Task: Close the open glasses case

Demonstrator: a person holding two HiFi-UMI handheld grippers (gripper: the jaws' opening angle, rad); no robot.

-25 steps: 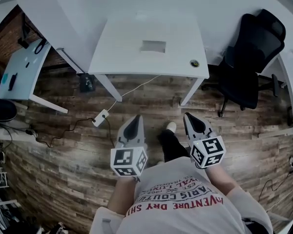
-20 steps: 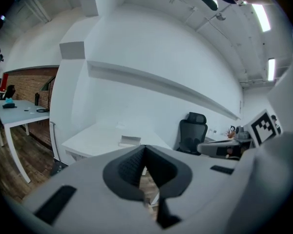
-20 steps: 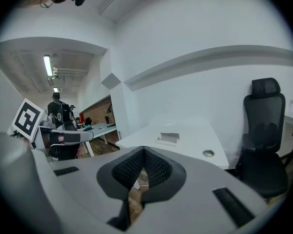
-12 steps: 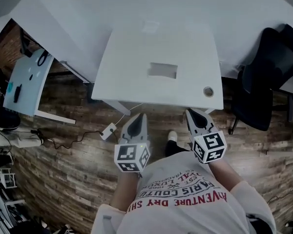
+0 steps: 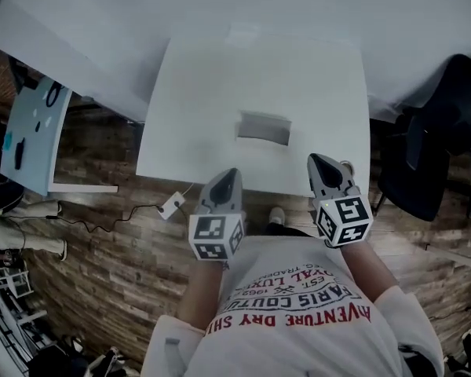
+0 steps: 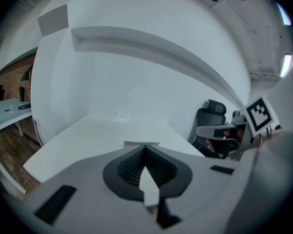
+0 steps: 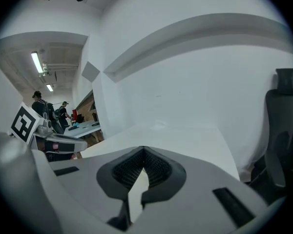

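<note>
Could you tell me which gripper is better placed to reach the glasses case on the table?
Left, probably. The left gripper points straight at the glasses case, which lies dead ahead of its shut jaws in the left gripper view. The right gripper, also shut, aims past the case's side.

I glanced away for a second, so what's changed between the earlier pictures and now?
The person has walked up to the white table: its near edge now lies at the tips of the left gripper and right gripper. Nothing was taken hold of or let go. Unchanged: both grippers shut and empty; the glasses case untouched mid-table.
</note>
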